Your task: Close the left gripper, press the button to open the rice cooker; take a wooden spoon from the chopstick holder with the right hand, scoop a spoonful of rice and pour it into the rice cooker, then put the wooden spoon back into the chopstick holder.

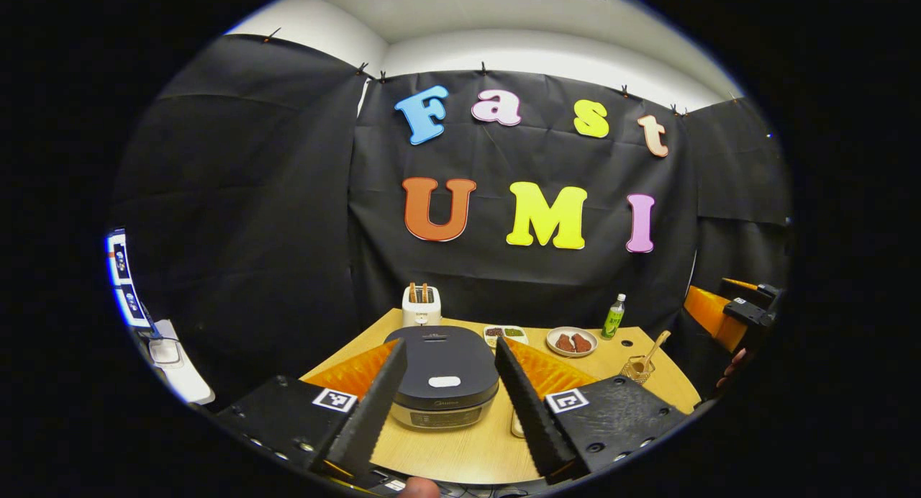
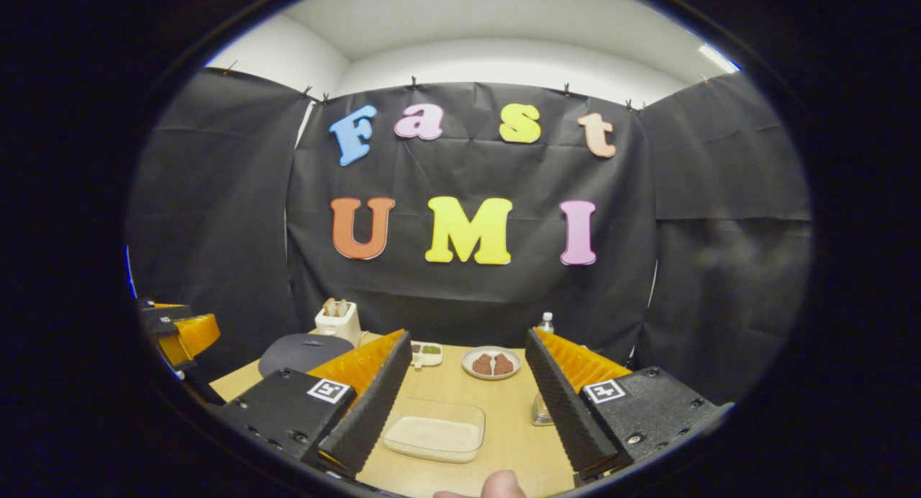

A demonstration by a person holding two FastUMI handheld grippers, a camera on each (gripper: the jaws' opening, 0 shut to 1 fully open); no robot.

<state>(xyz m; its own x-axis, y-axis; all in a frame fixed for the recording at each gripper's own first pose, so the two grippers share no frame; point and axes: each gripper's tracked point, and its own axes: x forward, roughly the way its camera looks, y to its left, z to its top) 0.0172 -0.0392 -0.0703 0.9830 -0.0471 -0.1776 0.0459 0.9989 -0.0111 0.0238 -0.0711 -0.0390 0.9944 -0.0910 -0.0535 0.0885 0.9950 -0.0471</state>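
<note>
left gripper [image 1: 450, 386]: fingers spread wide, nothing in them, hanging over the near table edge
rice cooker [image 1: 442, 374]: lid down, sits right between those fingers on the table [image 1: 468, 447]
wooden spoon [image 1: 651, 354]: leaning in the chopstick holder [image 1: 637, 369], off to the right
right gripper [image 2: 460, 404]: wide too, empty
rice container [image 2: 434, 431]: clear tray, between its fingers

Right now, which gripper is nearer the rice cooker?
Left. The left gripper hangs open straight in front of the rice cooker, framing its shut lid. The right gripper sits off to the cooker's right, over the rice container.
</note>
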